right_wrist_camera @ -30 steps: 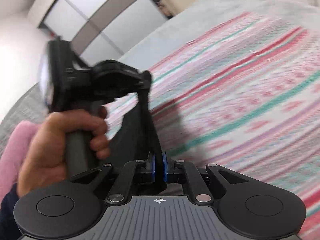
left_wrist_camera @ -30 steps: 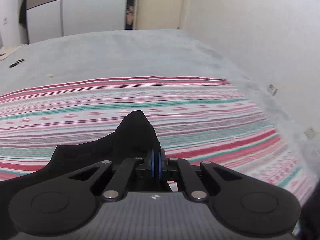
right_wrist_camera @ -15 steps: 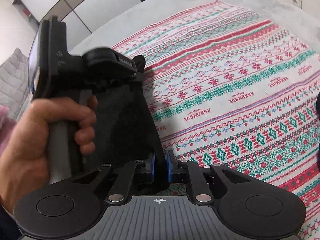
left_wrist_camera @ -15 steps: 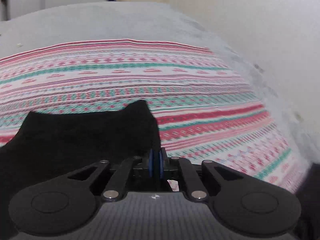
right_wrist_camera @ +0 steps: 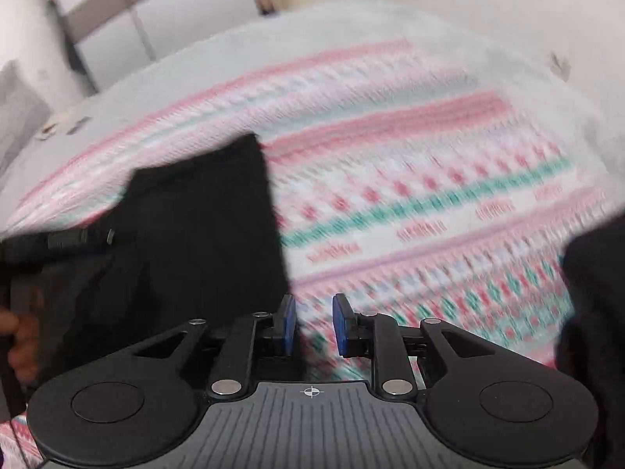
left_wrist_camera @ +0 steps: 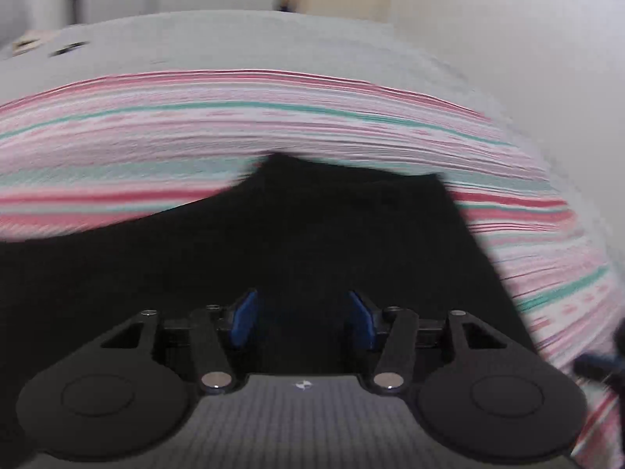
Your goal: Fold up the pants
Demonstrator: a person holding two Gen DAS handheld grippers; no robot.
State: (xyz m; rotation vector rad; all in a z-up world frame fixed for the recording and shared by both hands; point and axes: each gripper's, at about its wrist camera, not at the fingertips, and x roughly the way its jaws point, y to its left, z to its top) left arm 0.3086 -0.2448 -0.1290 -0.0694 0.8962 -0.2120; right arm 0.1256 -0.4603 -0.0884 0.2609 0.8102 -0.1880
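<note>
The black pants (left_wrist_camera: 312,234) lie on a striped red, green and white blanket (left_wrist_camera: 156,133). In the left wrist view they fill the lower middle, right under my left gripper (left_wrist_camera: 304,318), which is open above the fabric and holds nothing. In the right wrist view the pants (right_wrist_camera: 203,219) lie at the left, with a straight edge beside my right gripper (right_wrist_camera: 312,326). It is open and empty, over the blanket (right_wrist_camera: 429,195) just right of that edge. Both views are motion-blurred.
The blanket covers a grey bed (left_wrist_camera: 234,43). A white wall (left_wrist_camera: 527,39) runs along the right. Wardrobe doors (right_wrist_camera: 156,11) stand at the back. The left hand and gripper handle (right_wrist_camera: 23,312) show at the left edge. More dark cloth (right_wrist_camera: 597,312) is at the right edge.
Both grippers have opened and let go of the pants, which now lie flat on the blanket. Both cameras have pulled back and are moving.
</note>
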